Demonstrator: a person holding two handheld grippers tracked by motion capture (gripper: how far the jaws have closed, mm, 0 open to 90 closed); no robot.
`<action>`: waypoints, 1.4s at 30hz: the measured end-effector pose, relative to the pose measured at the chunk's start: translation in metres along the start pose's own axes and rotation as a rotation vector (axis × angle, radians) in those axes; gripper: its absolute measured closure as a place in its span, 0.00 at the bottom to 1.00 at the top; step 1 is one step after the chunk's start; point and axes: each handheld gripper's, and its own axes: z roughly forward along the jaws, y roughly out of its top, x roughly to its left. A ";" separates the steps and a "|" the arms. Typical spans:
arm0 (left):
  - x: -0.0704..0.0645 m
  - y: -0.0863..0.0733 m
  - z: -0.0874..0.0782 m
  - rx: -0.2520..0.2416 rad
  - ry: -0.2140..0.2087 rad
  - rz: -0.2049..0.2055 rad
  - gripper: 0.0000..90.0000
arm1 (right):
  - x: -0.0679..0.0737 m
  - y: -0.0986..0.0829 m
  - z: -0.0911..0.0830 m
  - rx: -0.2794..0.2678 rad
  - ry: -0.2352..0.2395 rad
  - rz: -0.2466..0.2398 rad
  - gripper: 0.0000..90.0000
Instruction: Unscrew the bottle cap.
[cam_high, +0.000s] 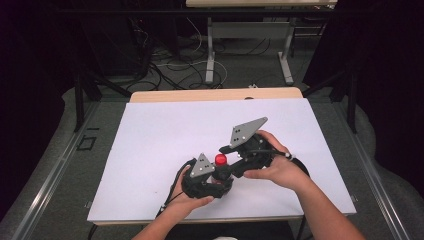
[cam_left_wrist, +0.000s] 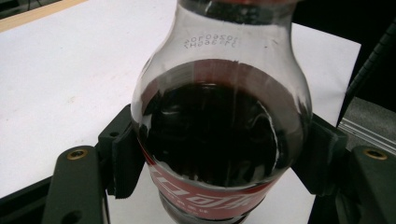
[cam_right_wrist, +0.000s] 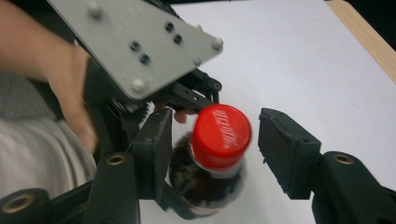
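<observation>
A small cola bottle (cam_high: 221, 170) with a red cap (cam_high: 220, 160) stands upright near the front middle of the white table (cam_high: 165, 135). My left gripper (cam_high: 216, 179) is shut on the bottle's body; in the left gripper view its jaws press both sides of the dark bottle (cam_left_wrist: 219, 126) just above the red label (cam_left_wrist: 205, 198). My right gripper (cam_high: 231, 159) comes in from the right at cap height. In the right gripper view it (cam_right_wrist: 219, 131) is open, with the red cap (cam_right_wrist: 220, 136) between its jaws and a gap on each side.
The left gripper's grey plate (cam_right_wrist: 135, 42) and the hand holding it (cam_right_wrist: 60, 79) sit just behind the cap. The table's wooden far edge (cam_high: 215, 94) lies beyond the white sheet. Table legs (cam_high: 210, 55) and cables (cam_high: 170, 70) are on the floor behind.
</observation>
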 end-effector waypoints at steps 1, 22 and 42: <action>0.001 0.000 0.000 0.004 -0.003 0.001 0.33 | 0.004 0.001 -0.001 0.001 -0.041 0.050 0.49; 0.001 0.000 -0.001 -0.005 -0.011 -0.002 0.33 | -0.009 0.004 0.004 0.028 0.030 0.031 0.68; 0.002 0.001 -0.001 -0.014 0.014 -0.027 0.33 | 0.020 0.006 -0.004 0.012 -0.183 0.157 0.48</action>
